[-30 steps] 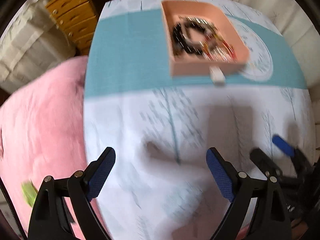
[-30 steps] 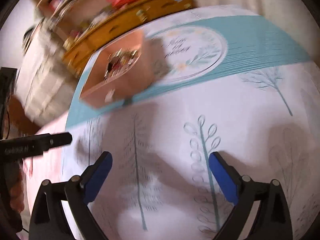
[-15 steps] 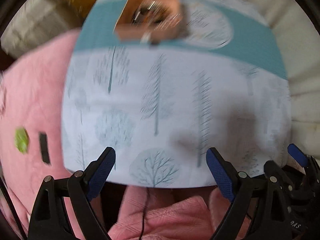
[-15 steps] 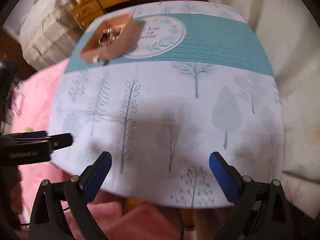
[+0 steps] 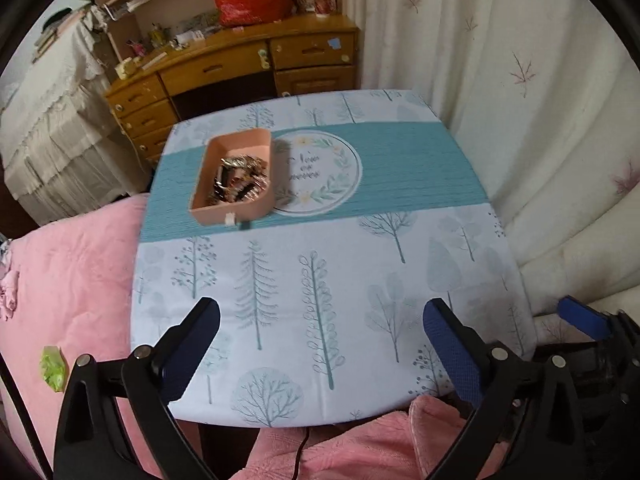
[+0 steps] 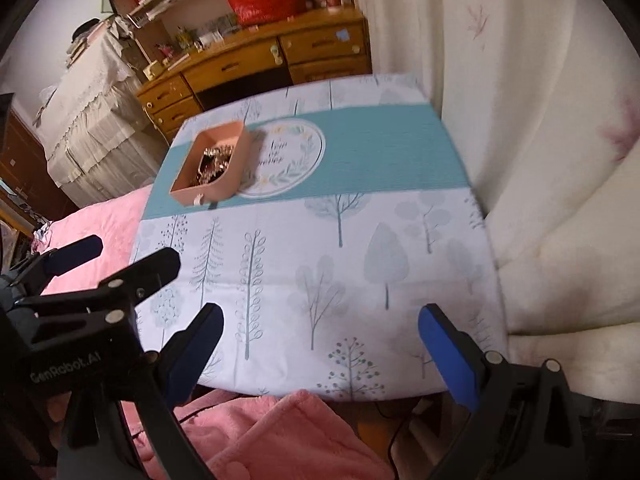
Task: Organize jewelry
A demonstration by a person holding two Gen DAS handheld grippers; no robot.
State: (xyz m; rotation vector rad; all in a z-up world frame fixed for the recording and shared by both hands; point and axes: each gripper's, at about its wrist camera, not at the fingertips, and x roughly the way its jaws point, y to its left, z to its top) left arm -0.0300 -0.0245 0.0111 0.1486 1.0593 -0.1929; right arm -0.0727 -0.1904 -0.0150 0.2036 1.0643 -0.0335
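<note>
Left gripper (image 5: 320, 320) wide open, empty, over the near table (image 5: 360, 280) edge. Right gripper (image 6: 320, 320) likewise. Ahead-left, far side: pink box (image 5: 234, 208) of jewelry (image 5: 238, 184), long axis running away from the grippers, white tab on its near end. Right view alone shows the left gripper's fingers (image 6: 152, 268); left view a green scrap (image 5: 52, 368).

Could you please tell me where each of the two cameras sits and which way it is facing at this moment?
Left wrist: sits on the left hand-held gripper, looking forward and down over the table toward the pink box; its two open fingers show, the right hand-held gripper at the right edge.
Right wrist: sits on the right hand-held gripper, facing likewise; its open fingers show, the left one at the left.
Shared: table, pink box, wooden desk.
</note>
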